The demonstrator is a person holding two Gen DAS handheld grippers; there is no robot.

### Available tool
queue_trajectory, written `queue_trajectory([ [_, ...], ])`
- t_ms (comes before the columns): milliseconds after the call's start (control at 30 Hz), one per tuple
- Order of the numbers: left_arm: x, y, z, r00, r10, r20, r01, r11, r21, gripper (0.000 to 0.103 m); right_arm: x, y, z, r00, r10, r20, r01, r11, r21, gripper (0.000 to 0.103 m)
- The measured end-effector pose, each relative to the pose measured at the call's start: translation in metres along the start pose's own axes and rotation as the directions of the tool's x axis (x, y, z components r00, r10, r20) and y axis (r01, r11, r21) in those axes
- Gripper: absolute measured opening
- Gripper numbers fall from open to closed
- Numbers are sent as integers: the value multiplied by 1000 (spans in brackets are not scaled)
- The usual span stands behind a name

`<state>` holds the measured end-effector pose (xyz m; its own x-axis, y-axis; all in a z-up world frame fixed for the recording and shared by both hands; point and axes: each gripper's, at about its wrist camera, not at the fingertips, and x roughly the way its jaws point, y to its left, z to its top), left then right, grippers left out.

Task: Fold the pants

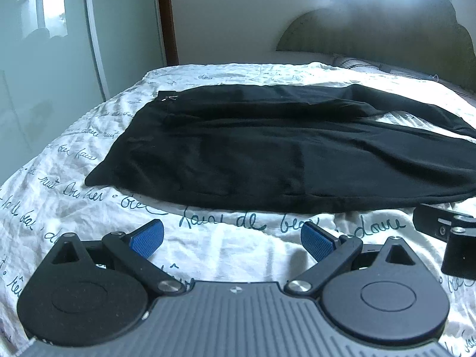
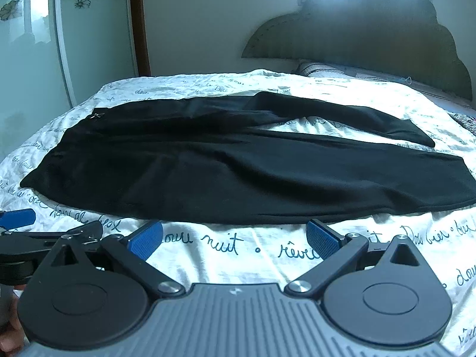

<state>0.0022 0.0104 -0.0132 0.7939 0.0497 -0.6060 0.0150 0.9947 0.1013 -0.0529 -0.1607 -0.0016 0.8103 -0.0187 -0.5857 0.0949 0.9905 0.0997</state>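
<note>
Black pants [image 1: 267, 148] lie spread flat on the bed, waistband to the left, two legs running to the right; they also show in the right wrist view [image 2: 223, 172], where the legs part toward the cuffs. My left gripper [image 1: 232, 239] is open and empty, just short of the pants' near edge. My right gripper [image 2: 235, 238] is open and empty, also just short of the near edge. Part of the right gripper [image 1: 449, 238] shows at the right of the left wrist view; the left gripper [image 2: 17, 220] shows at the left of the right wrist view.
The bed has a white sheet with dark script writing [image 1: 208, 255]. A dark scalloped headboard [image 1: 386, 29] and pillow [image 1: 372, 65] stand at the far right. A glass wardrobe door with flower decals [image 1: 59, 44] stands left of the bed.
</note>
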Motion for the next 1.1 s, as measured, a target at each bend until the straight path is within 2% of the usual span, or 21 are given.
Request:
queue_trajectory([
  [1100, 1, -1, -3, 1000, 1, -11, -1, 1000, 5, 100, 2, 3, -2, 999, 40, -13, -40, 999, 2, 103],
])
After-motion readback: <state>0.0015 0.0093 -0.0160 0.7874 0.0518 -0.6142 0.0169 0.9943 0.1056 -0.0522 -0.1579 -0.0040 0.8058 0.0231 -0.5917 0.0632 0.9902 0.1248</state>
